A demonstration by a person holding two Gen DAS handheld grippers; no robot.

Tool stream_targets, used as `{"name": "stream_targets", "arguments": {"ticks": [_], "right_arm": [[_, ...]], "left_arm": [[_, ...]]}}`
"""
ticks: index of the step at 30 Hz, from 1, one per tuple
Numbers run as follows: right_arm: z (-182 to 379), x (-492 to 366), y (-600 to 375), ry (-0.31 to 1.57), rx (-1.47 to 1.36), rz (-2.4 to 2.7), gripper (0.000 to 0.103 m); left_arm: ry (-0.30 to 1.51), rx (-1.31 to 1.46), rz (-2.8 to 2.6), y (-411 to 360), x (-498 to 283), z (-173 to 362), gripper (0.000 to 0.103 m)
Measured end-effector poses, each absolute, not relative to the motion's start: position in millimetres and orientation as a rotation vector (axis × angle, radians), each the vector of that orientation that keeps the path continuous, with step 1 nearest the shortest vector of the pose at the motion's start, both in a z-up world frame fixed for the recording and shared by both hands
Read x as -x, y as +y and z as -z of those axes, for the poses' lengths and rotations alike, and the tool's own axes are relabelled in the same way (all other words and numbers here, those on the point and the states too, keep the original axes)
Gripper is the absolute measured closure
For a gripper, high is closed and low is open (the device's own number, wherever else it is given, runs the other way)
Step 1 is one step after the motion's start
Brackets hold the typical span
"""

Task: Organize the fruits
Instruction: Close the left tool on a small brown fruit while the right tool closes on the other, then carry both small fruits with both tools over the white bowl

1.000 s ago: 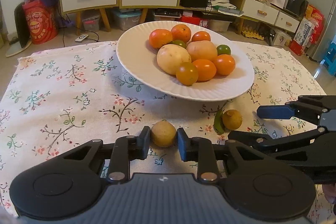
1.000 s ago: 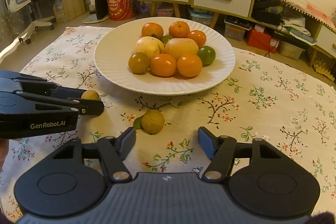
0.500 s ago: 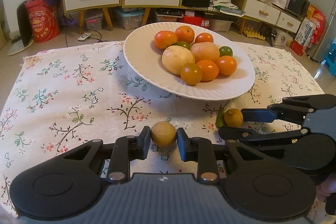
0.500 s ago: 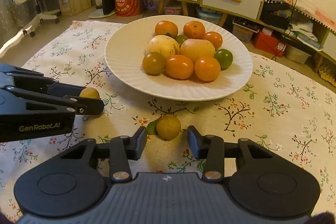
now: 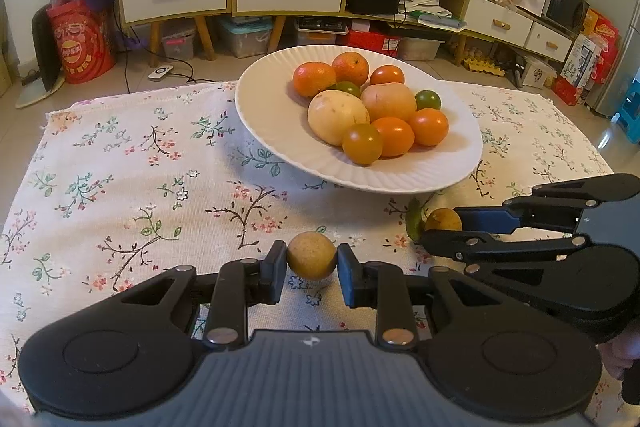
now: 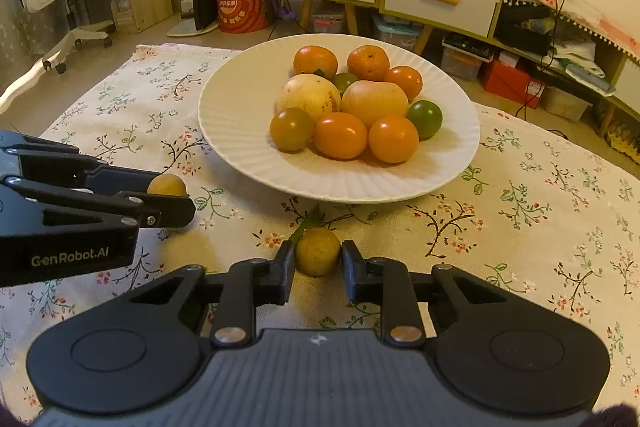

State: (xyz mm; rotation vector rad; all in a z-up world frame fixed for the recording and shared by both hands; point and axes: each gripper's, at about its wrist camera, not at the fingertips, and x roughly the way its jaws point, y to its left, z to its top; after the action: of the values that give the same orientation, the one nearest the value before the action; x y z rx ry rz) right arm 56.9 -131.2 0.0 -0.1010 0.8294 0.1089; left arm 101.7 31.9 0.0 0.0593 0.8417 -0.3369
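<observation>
On the floral cloth [image 5: 120,187], the left gripper [image 5: 312,267] is clamped on a tan fruit [image 5: 311,255]. Beside it, the right gripper [image 6: 318,265] has just closed onto a yellow fruit [image 6: 318,251] with a leaf. Both sit just before the plate [image 6: 240,155] of piled fruit.
</observation>
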Motion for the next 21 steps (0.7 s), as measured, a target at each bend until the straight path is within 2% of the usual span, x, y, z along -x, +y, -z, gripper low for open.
{"name": "stream_targets", "arguments": {"ticks": [21], "right_arm": [[-26,-42,-147,0.783,0.072,-0.100,0.081]], "left_arm": [[0.797,-0.055,0.335,33,-89,-26,0.102]]}}
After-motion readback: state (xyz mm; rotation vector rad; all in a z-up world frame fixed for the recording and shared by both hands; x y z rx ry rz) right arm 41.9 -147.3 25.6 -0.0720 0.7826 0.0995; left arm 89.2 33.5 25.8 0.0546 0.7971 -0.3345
